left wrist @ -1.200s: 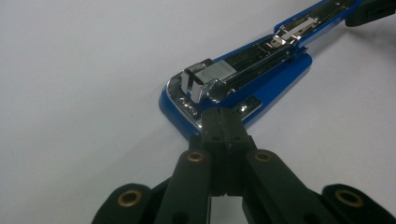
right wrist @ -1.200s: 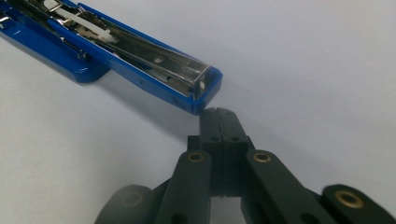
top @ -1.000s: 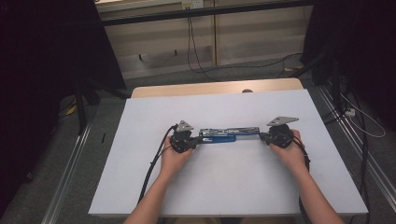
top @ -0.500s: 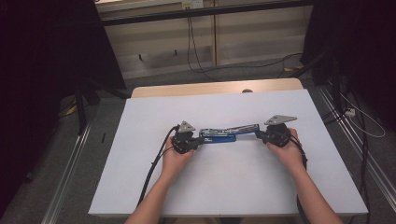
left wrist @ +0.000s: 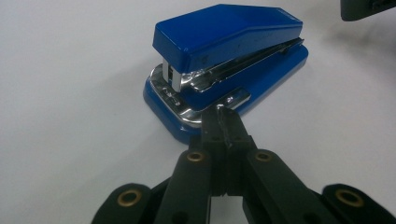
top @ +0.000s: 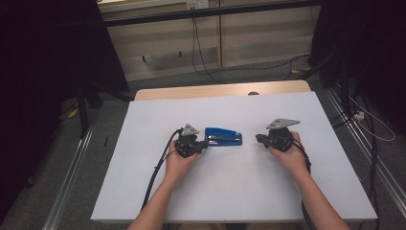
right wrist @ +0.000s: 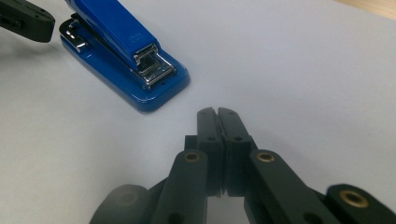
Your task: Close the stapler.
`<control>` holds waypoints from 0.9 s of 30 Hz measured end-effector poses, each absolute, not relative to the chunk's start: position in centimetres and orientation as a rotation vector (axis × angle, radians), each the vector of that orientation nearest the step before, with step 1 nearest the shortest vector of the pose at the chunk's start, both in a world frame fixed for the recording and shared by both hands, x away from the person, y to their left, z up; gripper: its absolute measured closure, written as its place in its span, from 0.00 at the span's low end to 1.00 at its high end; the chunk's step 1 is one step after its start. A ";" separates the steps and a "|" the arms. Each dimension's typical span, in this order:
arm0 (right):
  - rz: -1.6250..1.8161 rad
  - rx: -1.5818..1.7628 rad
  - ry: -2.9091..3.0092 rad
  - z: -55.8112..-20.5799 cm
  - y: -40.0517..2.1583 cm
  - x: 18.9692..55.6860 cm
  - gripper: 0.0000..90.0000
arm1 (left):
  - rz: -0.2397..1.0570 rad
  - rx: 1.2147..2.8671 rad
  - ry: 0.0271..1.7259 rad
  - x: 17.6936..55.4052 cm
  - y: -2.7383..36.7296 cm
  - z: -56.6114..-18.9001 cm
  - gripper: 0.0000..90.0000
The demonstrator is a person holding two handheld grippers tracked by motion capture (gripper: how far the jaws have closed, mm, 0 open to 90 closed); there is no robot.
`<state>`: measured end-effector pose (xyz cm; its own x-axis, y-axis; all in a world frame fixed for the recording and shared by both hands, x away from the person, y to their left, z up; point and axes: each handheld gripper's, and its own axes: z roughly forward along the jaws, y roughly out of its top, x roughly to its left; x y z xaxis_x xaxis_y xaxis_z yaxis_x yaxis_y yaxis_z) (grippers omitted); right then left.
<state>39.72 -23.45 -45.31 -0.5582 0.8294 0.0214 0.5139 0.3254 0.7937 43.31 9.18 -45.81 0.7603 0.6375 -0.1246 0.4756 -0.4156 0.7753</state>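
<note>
High view puts the blue stapler [top: 223,136] near the middle of the white table [top: 143,191], lying flat on its base and closed. Its long axis runs across the table from one hand to the other. In the right gripper view the stapling mouth, with its metal head and anvil, faces the right tongs [right wrist: 217,113]; the hinged rear end faces the left tongs [left wrist: 221,113].

The left tongs are pressed together, their tips at the chrome plate on the rear end of the stapler's base; whether they touch it or pinch its edge I cannot tell. The right tongs are also pressed together, holding nothing, and sit apart from the stapler on its mouth side, with bare table between.

As a judgement, the stapler looks set down and released on the mouth side, so the placing seems largely done. What is left, if anything, is for the left tongs to come clear of the rear end.
</note>
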 end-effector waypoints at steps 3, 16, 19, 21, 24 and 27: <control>1.113 1.187 2.207 -45.4 -23.4 39.7 0.97 | 0.236 2.084 0.829 43.3 9.3 -45.8 1.00; 1.187 1.195 2.197 -45.5 -23.0 39.0 0.63 | 0.228 2.047 0.767 42.6 10.4 -44.2 0.64; 1.198 1.184 2.189 -45.4 -22.8 38.8 0.56 | 0.243 2.044 0.772 42.4 11.3 -43.8 0.52; 1.206 1.193 2.179 -45.4 -22.7 38.7 0.50 | 0.233 2.012 0.794 42.2 11.9 -43.6 0.46; 1.212 1.215 2.175 -45.5 -22.7 38.6 0.44 | 0.237 2.004 0.798 41.8 12.3 -43.3 0.38; 1.223 1.226 2.165 -45.5 -22.6 38.2 0.39 | 0.229 1.995 0.808 41.4 12.7 -42.9 0.32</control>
<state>38.18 -22.58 -45.47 -0.5546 0.8266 0.0956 0.5083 0.2456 0.8254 41.37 12.67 -42.94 0.7651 0.6242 -0.1579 0.4492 -0.3417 0.8255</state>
